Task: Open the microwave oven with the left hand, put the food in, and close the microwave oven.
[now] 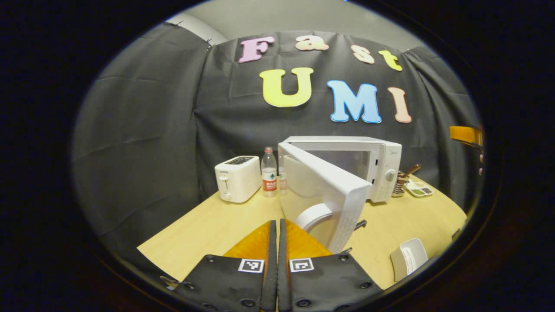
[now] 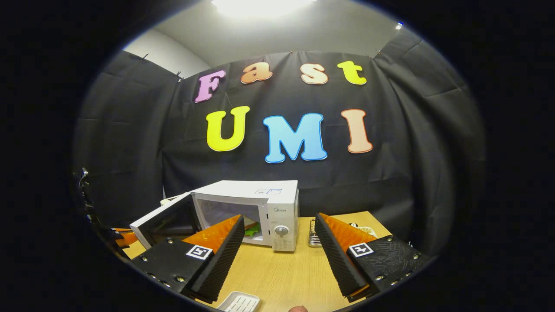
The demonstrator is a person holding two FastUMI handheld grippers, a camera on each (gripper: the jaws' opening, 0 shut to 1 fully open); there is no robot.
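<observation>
The white microwave (image 1: 381, 167) stands at the back of the wooden table (image 1: 208, 229), its door (image 1: 342, 203) swung out toward me. My left gripper (image 1: 277, 225) is shut with nothing between its fingers, low in front of the door's free edge. In the right gripper view the microwave (image 2: 277, 208) has its door (image 2: 167, 221) open to the left. Food with a green leaf (image 2: 252, 228) lies inside the cavity. My right gripper (image 2: 278, 222) is open and empty, held back from the oven. The left gripper (image 2: 118, 235) shows beside the door.
A white toaster (image 1: 237, 177) and a water bottle (image 1: 269, 171) stand left of the microwave. A utensil holder (image 1: 401, 182) and a small dish (image 1: 419, 189) sit to its right. A white tray (image 1: 407, 258) lies near the table's front edge (image 2: 239, 302).
</observation>
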